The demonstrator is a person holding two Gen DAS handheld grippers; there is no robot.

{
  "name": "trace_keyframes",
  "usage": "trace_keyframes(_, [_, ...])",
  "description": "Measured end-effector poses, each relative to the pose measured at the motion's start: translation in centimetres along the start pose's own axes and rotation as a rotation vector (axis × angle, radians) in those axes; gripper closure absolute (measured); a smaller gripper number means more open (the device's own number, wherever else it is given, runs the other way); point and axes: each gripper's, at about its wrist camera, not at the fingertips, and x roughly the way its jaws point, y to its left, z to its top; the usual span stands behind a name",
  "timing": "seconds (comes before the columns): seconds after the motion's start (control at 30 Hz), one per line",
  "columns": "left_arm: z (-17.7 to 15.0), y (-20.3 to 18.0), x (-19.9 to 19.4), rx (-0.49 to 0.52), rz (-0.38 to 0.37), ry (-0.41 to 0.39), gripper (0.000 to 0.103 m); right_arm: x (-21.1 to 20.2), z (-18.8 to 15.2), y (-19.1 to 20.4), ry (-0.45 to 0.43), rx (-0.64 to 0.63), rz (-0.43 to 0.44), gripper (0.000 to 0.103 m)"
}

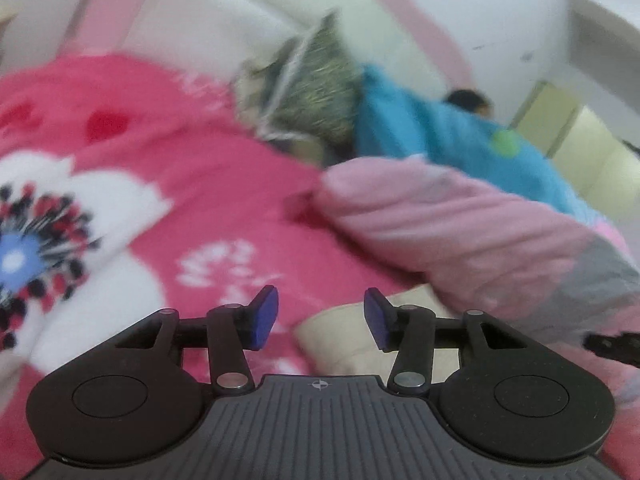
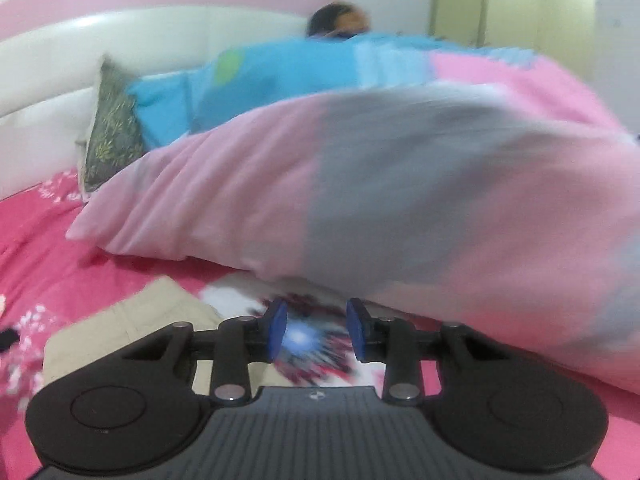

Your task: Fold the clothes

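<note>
A beige garment (image 1: 356,336) lies flat on the pink flowered bedspread (image 1: 224,200), partly hidden behind my left gripper (image 1: 322,318), which is open with blue pads and nothing between them. In the right wrist view the same beige garment (image 2: 132,320) lies low at the left, and my right gripper (image 2: 317,330) is open over a flower print on the bedspread (image 2: 36,232), holding nothing. A pink and grey pillow (image 2: 380,184) lies just beyond the right gripper. Both views are blurred.
A blue quilt (image 1: 440,136) and a green patterned cushion (image 1: 316,92) lie against the white padded headboard (image 2: 80,64). A person's head (image 2: 340,20) shows behind the quilt. Pale cupboards (image 2: 520,4) stand at the far right.
</note>
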Motion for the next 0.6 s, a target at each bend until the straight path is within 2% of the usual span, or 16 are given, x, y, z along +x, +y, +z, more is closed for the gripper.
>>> trace_keyframes(0.13, [-1.4,-3.1,0.6,0.11,-0.157,0.11,0.053,-4.1,-4.2,-3.0,0.069,-0.081,-0.064,0.068])
trace_keyframes(0.23, [-2.9,-5.2,1.0,0.217,-0.213,0.161,0.053,-4.0,-7.5,-4.3,0.142,-0.099,-0.059,0.068])
trace_keyframes(0.37, [-4.6,-6.1,2.7,0.306,-0.166,0.24,0.053,-3.2,-9.4,-4.7,0.154,-0.089,0.01,0.068])
trace_keyframes(0.43, [-4.8,-5.7,3.5,0.29,-0.143,0.274,0.054,-2.7,-10.0,-4.7,0.149,-0.082,0.051,0.068])
trace_keyframes(0.53, [-4.4,-4.9,3.8,0.242,-0.152,0.288,0.054,-2.0,-11.0,-4.8,0.143,-0.071,0.105,0.068])
trace_keyframes(0.6, [-4.6,-4.8,3.8,0.245,-0.151,0.289,0.054,-0.2,-11.4,-5.2,0.173,-0.052,0.048,0.07])
